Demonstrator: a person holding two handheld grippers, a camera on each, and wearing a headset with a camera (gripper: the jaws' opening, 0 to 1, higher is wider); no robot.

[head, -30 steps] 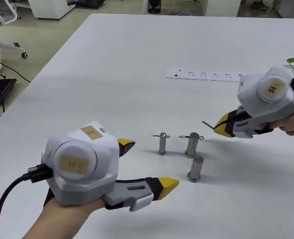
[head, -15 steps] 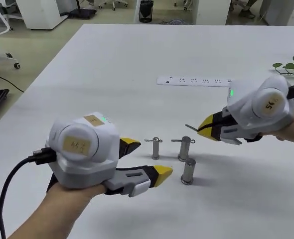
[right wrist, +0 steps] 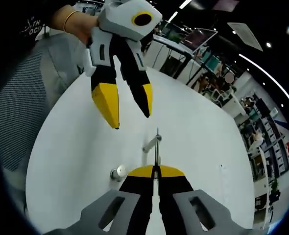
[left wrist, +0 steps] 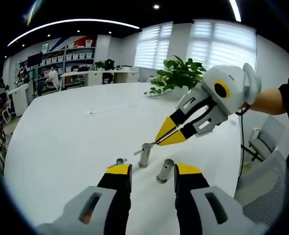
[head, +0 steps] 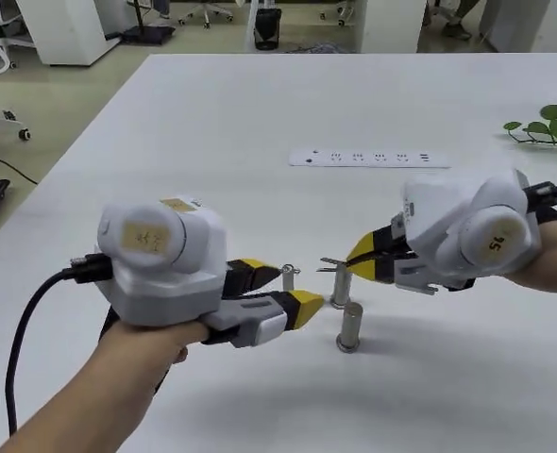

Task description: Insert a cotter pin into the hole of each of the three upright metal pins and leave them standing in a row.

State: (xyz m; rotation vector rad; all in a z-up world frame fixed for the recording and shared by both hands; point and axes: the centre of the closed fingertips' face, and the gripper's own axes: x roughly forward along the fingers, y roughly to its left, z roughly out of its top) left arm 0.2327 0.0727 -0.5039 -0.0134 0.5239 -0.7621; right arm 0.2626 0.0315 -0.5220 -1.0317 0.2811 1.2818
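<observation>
Yellow jaw tips of the right gripper (head: 359,264) are pressed together on a thin cotter pin (head: 330,261), just beside the rear metal pin (head: 341,294). The left gripper (head: 293,289) is held spread; the leftmost pin (head: 288,276) is half hidden behind its jaw. The front pin (head: 349,326) stands unobscured.

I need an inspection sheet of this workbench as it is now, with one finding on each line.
Surface: white table.
Job's things: three metal pins upright; nearest pin has no cotter pin through it; one cotter pin in the right gripper.
Clutter: power strip, plant.
Grippers: left gripper open by the pins; right gripper shut on the cotter pin.
Cables: black cable from the left gripper.
Surroundings: office floor.
</observation>
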